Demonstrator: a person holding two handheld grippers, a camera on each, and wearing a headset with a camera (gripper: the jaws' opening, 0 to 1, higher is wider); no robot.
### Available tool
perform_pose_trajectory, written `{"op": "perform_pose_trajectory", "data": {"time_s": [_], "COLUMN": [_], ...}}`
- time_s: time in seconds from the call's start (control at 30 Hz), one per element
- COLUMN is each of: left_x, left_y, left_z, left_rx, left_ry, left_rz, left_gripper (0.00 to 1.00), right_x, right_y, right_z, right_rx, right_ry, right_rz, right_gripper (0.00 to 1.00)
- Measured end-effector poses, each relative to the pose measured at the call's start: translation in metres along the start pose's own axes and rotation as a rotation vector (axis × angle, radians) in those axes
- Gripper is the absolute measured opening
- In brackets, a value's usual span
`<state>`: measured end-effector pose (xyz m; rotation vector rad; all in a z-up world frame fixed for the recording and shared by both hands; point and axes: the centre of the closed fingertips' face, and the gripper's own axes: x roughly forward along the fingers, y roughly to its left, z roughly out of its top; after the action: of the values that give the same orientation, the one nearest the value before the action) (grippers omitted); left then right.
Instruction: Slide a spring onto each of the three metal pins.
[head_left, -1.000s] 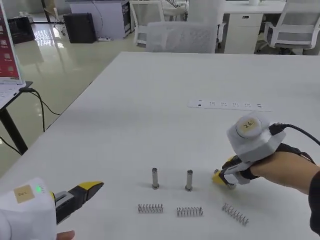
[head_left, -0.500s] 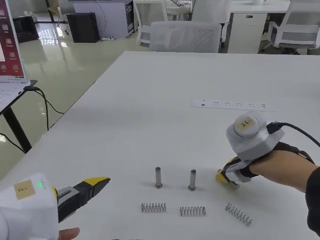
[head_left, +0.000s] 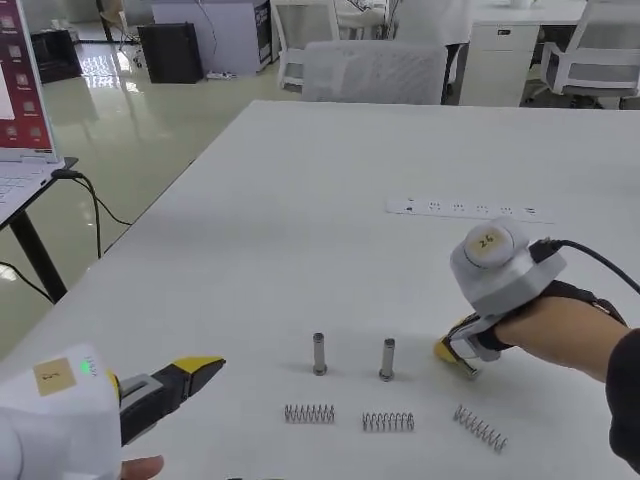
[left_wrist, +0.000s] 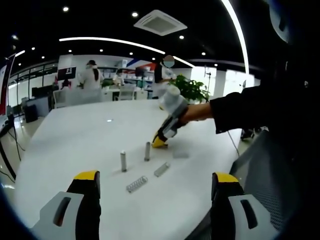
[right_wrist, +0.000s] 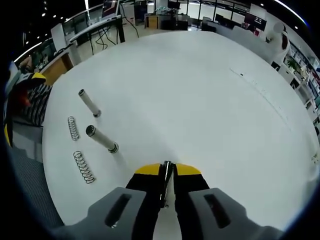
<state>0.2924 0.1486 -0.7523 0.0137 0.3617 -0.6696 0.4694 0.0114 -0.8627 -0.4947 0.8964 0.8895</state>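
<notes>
The yellow-tipped right tool (head_left: 456, 352) has its jaws closed on a slim grey metal pin (right_wrist: 165, 181), held low against the white desk (head_left: 300, 220). It sits just right of two more short steel pins (head_left: 319, 353), which stand upright and apart. The left tool (left_wrist: 156, 176) hangs wide open with nothing between its jaws, near the desk's front edge. Three small coiled wire springs (head_left: 309, 413) lie on their sides in a row in front of the pins, none threaded on yet.

The springs look light and soft. They would probably roll or flick away, and squash if pinched hard, so a gentle hold across the coils near one end seems best, leaving the bore free. The pins look stiff, smooth and narrow-based, so a knock may topple them.

The desk is smooth and bare, likely slippery. A white power strip (head_left: 470, 210) lies further back, with office chairs (head_left: 372, 70) and a glossy floor (head_left: 130, 110) beyond.
</notes>
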Motion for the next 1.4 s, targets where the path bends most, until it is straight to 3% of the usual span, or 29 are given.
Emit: {"op": "perform_pose_trajectory", "data": {"time_s": [0.23, 0.8, 1.4], "left_x": [0.001, 0.002, 0.001], "left_y": [-0.002, -0.006, -0.004], "left_z": [-0.002, -0.002, -0.004], "left_rx": [-0.002, 0.017, 0.027], "left_ry": [0.007, 0.011, 0.018], "left_rz": [-0.010, -0.022, -0.015], "left_gripper": [0.88, 0.88, 0.88], "right_x": [-0.005, -0.046, -0.058], "right_y": [0.003, 0.015, 0.021], "right_z": [-0.003, -0.001, -0.005], "right_rx": [0.027, 0.059, 0.065], "right_ry": [-0.001, -0.078, -0.106], "right_rz": [0.001, -0.015, -0.028], "right_gripper": [0.05, 0.05, 0.05]}}
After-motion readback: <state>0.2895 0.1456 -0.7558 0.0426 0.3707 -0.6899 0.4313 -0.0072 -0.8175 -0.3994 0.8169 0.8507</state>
